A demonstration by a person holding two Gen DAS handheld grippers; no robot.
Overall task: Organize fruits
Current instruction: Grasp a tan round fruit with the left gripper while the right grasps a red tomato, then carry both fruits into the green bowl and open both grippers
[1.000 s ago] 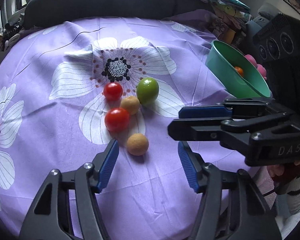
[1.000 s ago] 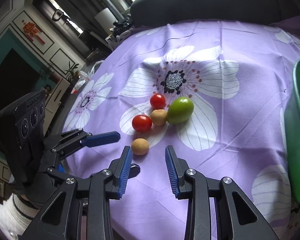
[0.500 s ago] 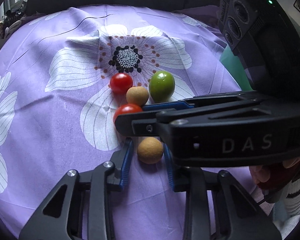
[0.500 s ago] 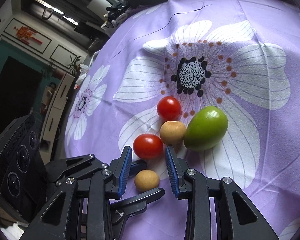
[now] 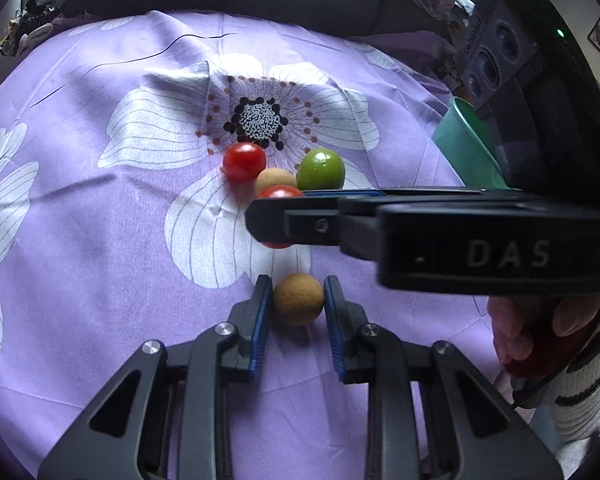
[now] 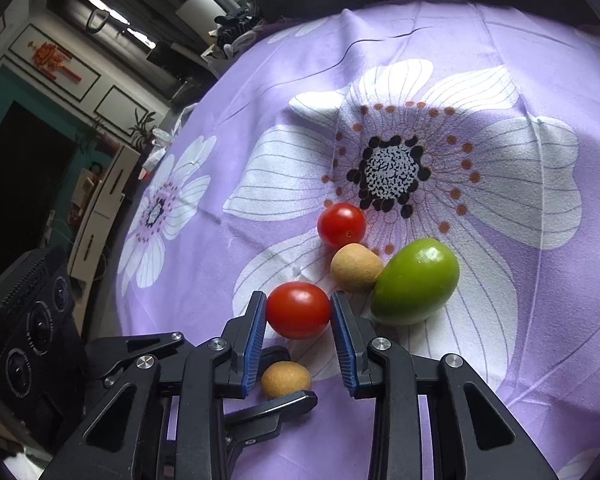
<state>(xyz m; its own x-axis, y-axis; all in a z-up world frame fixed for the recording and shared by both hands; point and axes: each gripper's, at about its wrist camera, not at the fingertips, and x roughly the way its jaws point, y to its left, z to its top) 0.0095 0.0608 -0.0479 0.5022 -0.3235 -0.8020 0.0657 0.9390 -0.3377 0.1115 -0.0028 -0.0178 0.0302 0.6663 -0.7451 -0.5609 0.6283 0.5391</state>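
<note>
Left gripper (image 5: 297,300): blue ribbed pads clamped on both sides of a round tan fruit (image 5: 298,299) with a matt, finely grainy skin, resting on the cloth at 6 o'clock of the fruit cluster.

Right gripper (image 6: 299,312): pads pressed against the flanks of a glossy red tomato (image 6: 298,310), smooth and slightly oval, also on the cloth. In the left wrist view this gripper's black plastic finger crosses in from 3 o'clock and covers most of that tomato.

Remaining fruit, right wrist view: a second tomato (image 6: 341,225) at 12 o'clock of the held one; a second tan fruit (image 6: 356,267), matt and rough, touching it; a smooth, egg-shaped green fruit (image 6: 416,281) at 3 o'clock, touching the tan one.

Surface: soft purple tablecloth (image 5: 100,208) printed with large white flowers, lightly creased.

A green plastic bowl (image 5: 466,152), smooth-walled, sits at 2 o'clock, partly hidden by the right gripper's body.
</note>
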